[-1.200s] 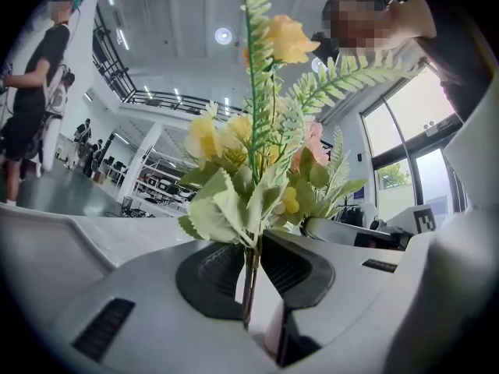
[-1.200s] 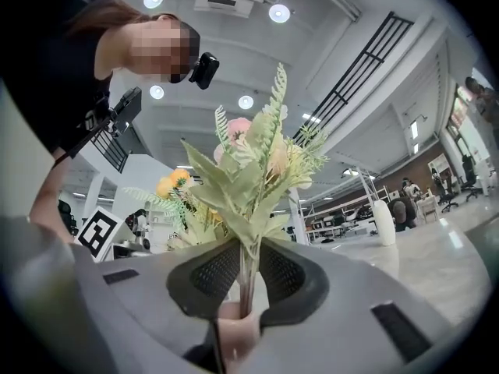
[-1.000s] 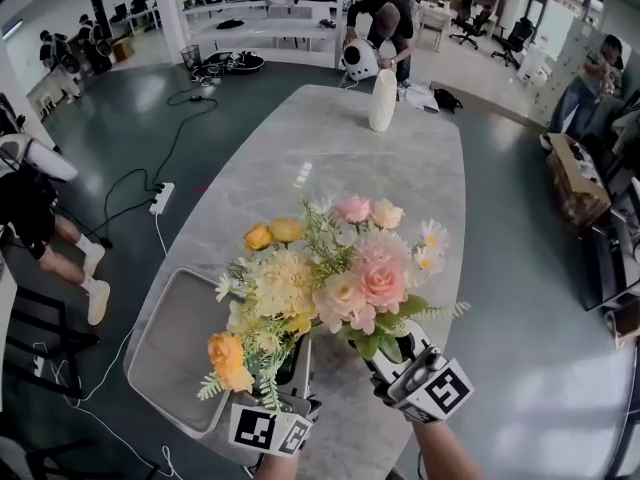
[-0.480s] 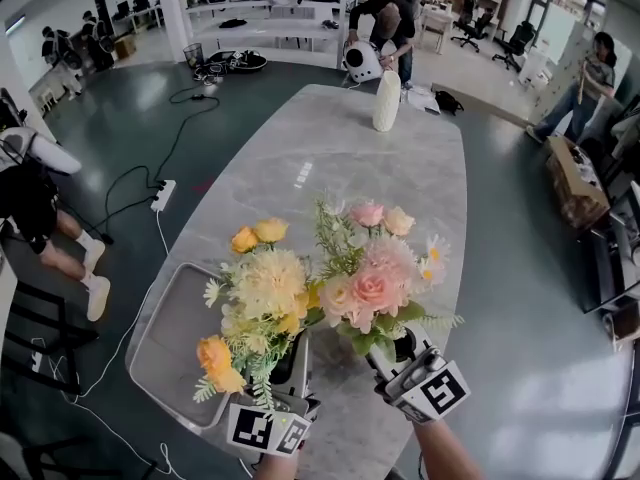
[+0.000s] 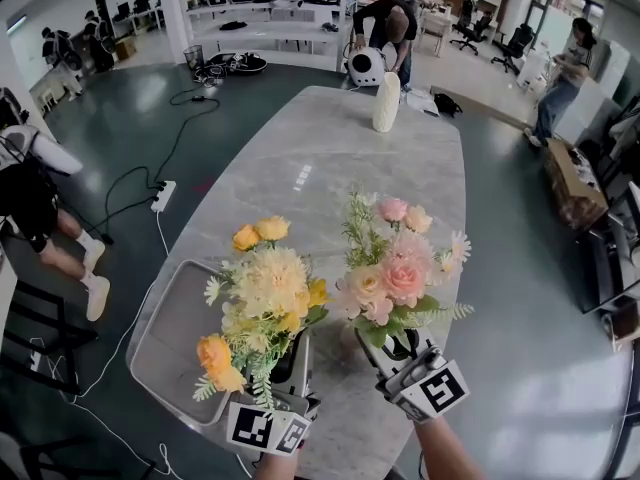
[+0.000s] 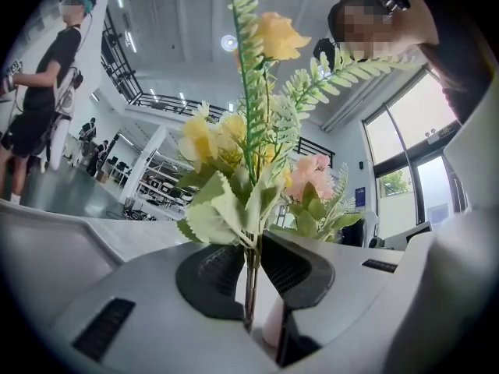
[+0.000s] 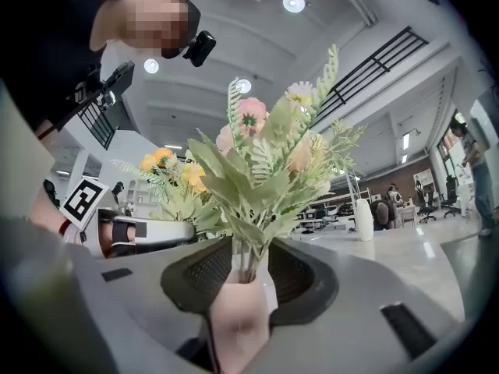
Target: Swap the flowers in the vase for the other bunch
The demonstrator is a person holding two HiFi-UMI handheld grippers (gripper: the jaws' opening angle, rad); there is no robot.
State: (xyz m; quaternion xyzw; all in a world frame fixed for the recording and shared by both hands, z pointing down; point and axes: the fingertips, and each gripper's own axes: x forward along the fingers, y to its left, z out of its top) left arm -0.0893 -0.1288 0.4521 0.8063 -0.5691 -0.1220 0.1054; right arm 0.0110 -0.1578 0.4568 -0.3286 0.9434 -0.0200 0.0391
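Observation:
My left gripper [image 5: 288, 353] is shut on the stems of the yellow bunch [image 5: 265, 288], which it holds upright over the table's near end. In the left gripper view the stems [image 6: 251, 275] are pinched between the dark pads. To the right, the pink bunch [image 5: 395, 268] stands between the jaws of my right gripper [image 5: 398, 346]. In the right gripper view its stems drop into a pale pink vase [image 7: 238, 322] close to the camera. These jaws [image 7: 249, 267] are opening, with gaps on both sides of the stems.
A tall white vase [image 5: 386, 101] stands at the far end of the grey marble table [image 5: 330, 158]. A grey tray [image 5: 175, 338] lies at the near left edge. People stand around the room, one bent over beyond the table [image 5: 385, 23]. Cables and a power strip [image 5: 160, 196] lie on the floor at left.
The pink bunch and my right gripper have shifted right, so the two bunches no longer overlap. The yellow bunch and my left gripper have stayed put.

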